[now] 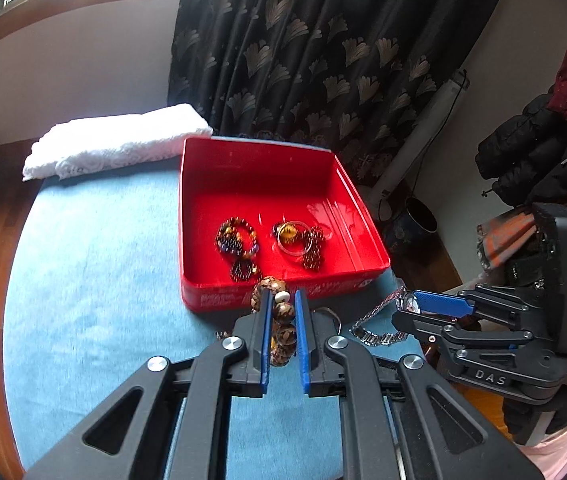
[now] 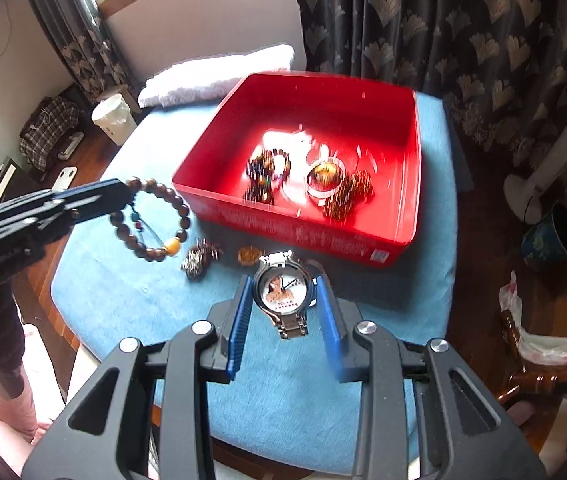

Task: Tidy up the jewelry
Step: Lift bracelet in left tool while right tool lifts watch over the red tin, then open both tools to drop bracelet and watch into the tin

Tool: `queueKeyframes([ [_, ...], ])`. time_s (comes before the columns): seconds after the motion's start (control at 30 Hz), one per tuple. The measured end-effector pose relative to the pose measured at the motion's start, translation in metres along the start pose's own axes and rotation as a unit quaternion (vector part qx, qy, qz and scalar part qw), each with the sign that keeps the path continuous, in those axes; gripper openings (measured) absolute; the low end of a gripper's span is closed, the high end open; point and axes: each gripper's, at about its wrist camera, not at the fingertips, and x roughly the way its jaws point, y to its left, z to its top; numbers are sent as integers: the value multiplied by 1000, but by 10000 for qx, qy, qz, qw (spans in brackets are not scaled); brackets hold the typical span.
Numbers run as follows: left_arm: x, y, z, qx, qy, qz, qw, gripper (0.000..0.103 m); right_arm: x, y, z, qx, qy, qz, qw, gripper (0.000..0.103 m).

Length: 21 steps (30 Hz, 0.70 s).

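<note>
A red box (image 1: 357, 216) (image 2: 211, 184) stands on the blue table and holds several beaded bracelets (image 1: 237, 238) (image 2: 269, 166) and a clear bangle (image 1: 293, 238) (image 2: 325, 184). My left gripper (image 1: 283, 304) (image 2: 123, 190) is shut on a brown wooden bead bracelet (image 1: 283, 330) (image 2: 151, 220), held above the table just before the box's near wall. My right gripper (image 2: 285, 296) (image 1: 419, 306) is closed around a silver watch (image 2: 283, 292) (image 1: 379, 322), its pads at the case's sides. A small silver piece (image 2: 199, 260) and an amber piece (image 2: 249, 255) lie on the table near the box.
The round table has a blue cloth (image 1: 95, 280) (image 2: 295, 392). A folded white towel (image 1: 119, 140) (image 2: 215, 74) lies at the far edge beside the box. A dark curtain (image 1: 323, 52) hangs behind. A white bin (image 2: 113, 118) and a dark pot (image 2: 549, 236) stand on the floor.
</note>
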Motion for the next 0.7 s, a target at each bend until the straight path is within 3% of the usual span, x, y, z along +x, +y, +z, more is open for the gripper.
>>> queueKeyframes([
  [0.3,32,-2,49,114,-186,221,9995,11,-6,-15,50,-37,-377,-119,9992,31],
  [0.5,80,5,68,79,71,297,9995,11,29,-30,74,56,-206,-120,9997,31],
  [0.7,124,14,68,8,472,358,9982,11,77,-38,80,199,142,-41,9997,31],
])
